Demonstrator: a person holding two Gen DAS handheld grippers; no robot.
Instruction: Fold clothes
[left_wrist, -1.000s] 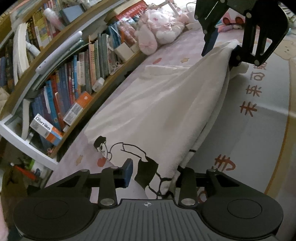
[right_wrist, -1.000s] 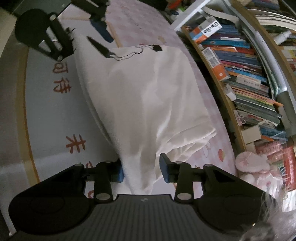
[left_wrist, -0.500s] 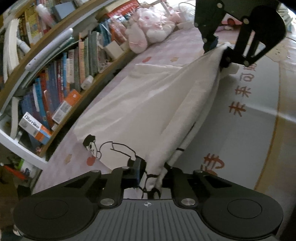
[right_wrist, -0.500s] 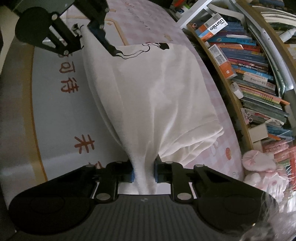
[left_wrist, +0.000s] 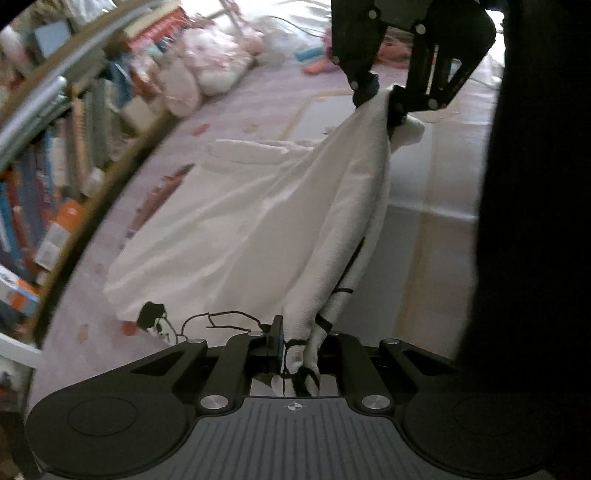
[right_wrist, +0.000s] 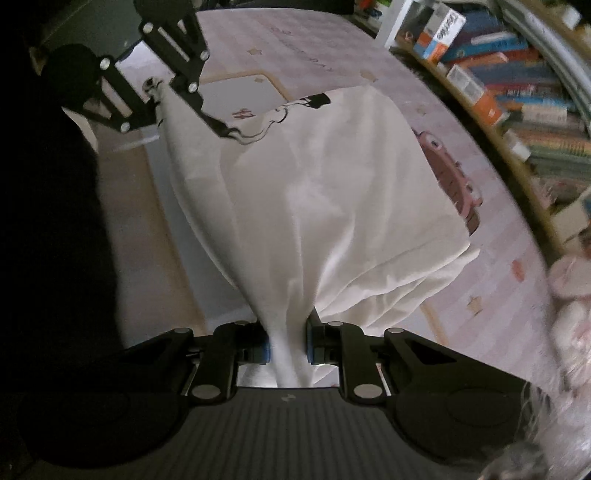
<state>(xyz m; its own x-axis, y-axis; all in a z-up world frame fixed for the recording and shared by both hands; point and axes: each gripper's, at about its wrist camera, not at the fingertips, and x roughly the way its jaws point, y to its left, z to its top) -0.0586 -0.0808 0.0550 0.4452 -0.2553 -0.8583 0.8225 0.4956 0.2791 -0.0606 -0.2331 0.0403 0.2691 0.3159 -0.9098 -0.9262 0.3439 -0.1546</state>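
Now that both sets of fingers have clamped down on cloth they merely straddled a second ago, we hold the white garment along one edge, with the left gripper pinched on the corner bearing the black line drawing and the right gripper pinched on a plain bunched corner. Out from our left fingers, the held edge runs up as a taut ridge to the right gripper, which shows ahead at the top of that view, and the same ridge reads in reverse from the right wrist, ending at the left gripper in the upper left. That edge has come up off the play mat, while beyond and to the bookshelf side of the fingers the rest of the garment slopes down and lies spread on the mat, its far edge flat. The bookshelf runs along past that far edge, and soft toys sit well beyond. We judge this lift to be the start of a fold, with the raised edge ready to be carried over toward the resting one.
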